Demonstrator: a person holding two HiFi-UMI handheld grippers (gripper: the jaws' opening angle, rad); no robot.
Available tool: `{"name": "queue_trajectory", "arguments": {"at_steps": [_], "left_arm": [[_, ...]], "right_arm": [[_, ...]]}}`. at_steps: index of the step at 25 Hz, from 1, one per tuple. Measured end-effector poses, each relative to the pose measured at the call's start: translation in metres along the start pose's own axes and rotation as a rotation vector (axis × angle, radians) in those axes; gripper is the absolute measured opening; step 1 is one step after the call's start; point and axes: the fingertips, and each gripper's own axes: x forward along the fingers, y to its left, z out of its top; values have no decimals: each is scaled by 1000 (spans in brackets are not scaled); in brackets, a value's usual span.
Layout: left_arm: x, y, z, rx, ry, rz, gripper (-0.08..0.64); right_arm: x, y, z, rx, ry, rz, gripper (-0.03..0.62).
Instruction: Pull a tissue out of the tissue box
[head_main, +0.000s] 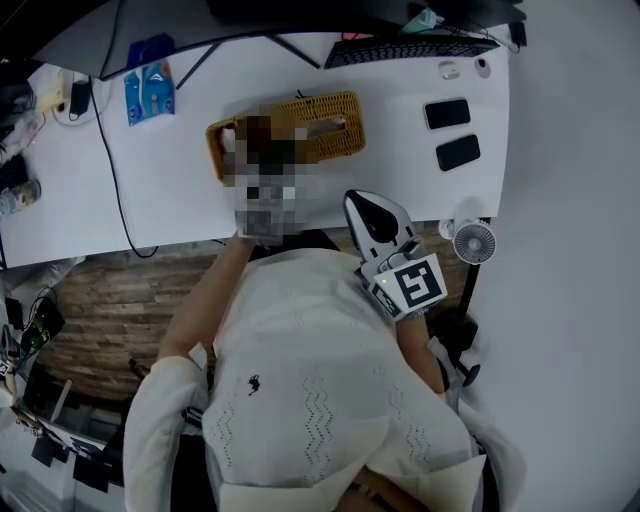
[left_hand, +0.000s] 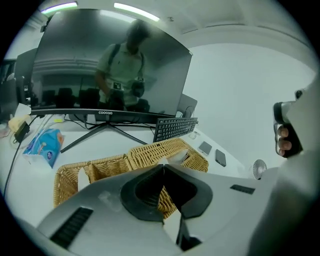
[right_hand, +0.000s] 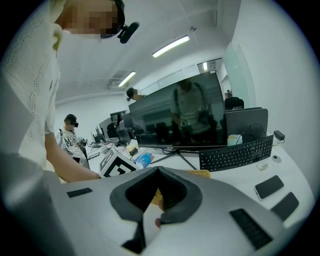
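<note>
Left gripper (left_hand: 163, 167): its two smooth grey jaws, lined with dark matte padding, meet at their tips with nothing pinched between them. It is aimed at the tissue box (left_hand: 150, 157) and is just short of it. Whether they touch cannot be told.

At the far left of the smooth white desk (head_main: 180, 190) lies a soft blue plastic packet (head_main: 148, 90). A thin black cable (head_main: 112, 170) trails across the desktop beside it.

The tissue box sits near the middle of the desk (head_main: 335, 125). It looks like a long, rectangular holder of tan woven wicker, split into compartments. From the left gripper view, a pale sheet (left_hand: 181, 156) appears to poke up at its right end, though it is too small to be sure.

To the right of the box and nearer the person, the right gripper (head_main: 352, 198) hovers over the desk's front edge, apart from the box. Its padded jaws are also closed together, and empty (right_hand: 158, 169). A white cube with a black square marker (head_main: 415, 285) sits on its body.

Along the back edge lies a flat black keyboard (head_main: 410, 48). Two glossy black phones (head_main: 447, 113) lie near the right end. A small round white fan (head_main: 473, 242) sits just off the desk's right front corner.
</note>
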Motion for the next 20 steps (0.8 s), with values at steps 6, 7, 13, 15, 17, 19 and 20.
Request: {"name": "queue_trajectory", "arguments": {"at_steps": [6, 7, 13, 15, 17, 19, 20], "left_arm": [[-8, -1, -4, 33, -3, 14, 14], [-10, 0, -5, 33, -4, 17, 14], [-19, -2, -6, 28, -23, 28, 14], [-22, -2, -7, 28, -27, 36, 14], [-25, -2, -8, 26, -33, 42, 14], [-27, -2, -9, 28, -40, 46, 14], [-29, -3, -9, 29, -42, 47, 14]], "right_arm": [[-7, 3, -5, -4, -3, -10, 2], [-9, 4, -6, -4, -4, -12, 2], [-16, 8, -9, -1, -20, -23, 2], [-17, 10, -9, -2, -27, -24, 2], [-18, 12, -9, -6, -30, -23, 2], [-19, 15, -10, -10, -31, -22, 2], [-20, 16, -10, -11, -32, -21, 2]]}}
